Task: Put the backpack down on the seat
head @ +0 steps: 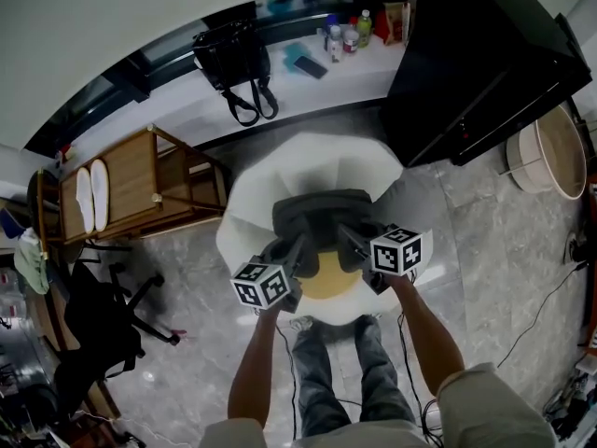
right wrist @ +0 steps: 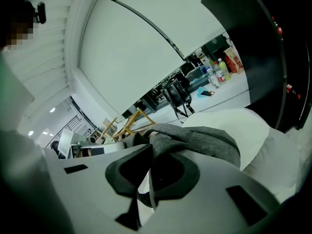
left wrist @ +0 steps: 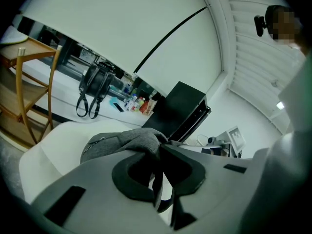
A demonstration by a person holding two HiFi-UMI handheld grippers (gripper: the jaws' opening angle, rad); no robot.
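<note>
Indoors, on grey stone floor tiles, facing a long white counter. Nearest, in the left gripper: nearly closed, pinching a fold of the grey backpack between the pads. Likewise in the right gripper: clamped on the bag's other upper edge. Gripped at two points, probably to keep the load level and its body hanging forward of the jaws. Just past the jaw tips and below them, held over the white seat; cannot tell whether resting on it yet. Judged to be the lowering stage, with release not yet due. Farther ahead of the jaws, a black handbag on the counter. Out to the left jaws' side, a wooden rack; to the right jaws' side, a black cabinet.
</note>
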